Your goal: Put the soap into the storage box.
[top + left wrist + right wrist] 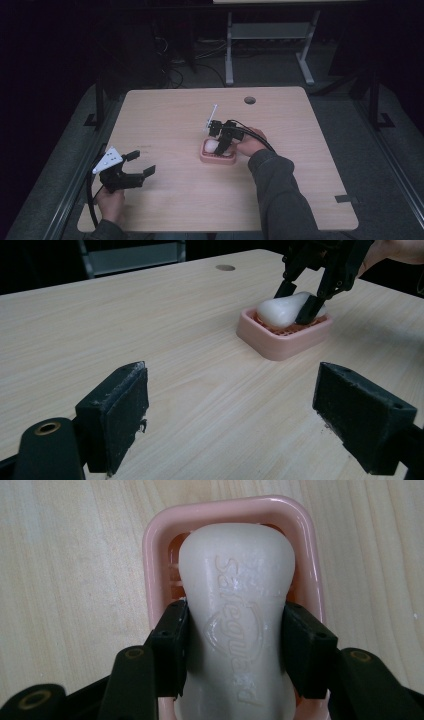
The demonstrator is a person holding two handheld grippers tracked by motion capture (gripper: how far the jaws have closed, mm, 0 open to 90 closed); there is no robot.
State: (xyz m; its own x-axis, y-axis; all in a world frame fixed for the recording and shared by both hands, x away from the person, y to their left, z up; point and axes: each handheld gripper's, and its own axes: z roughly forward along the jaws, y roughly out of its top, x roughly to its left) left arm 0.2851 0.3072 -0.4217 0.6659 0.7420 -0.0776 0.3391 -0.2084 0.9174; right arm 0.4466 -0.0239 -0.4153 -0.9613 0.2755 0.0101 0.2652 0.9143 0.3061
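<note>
Right gripper [235, 650] clasps one soap bar [237, 600] in one dish [150, 545].

Pale, light-wood grain across the table [165, 115], with one dark round hole [249, 100] near its far edge. Pink soap dish [305, 545], orange-pink grid showing inside. Between the black jaws of the right gripper [235, 652], a creamy white soap bar [237, 580] with raised lettering and a swirl emblem. Black too, the left gripper [137, 165], topped with a light grey plate [108, 159]. Dark grey sleeve [280, 190] behind the right gripper.
</note>
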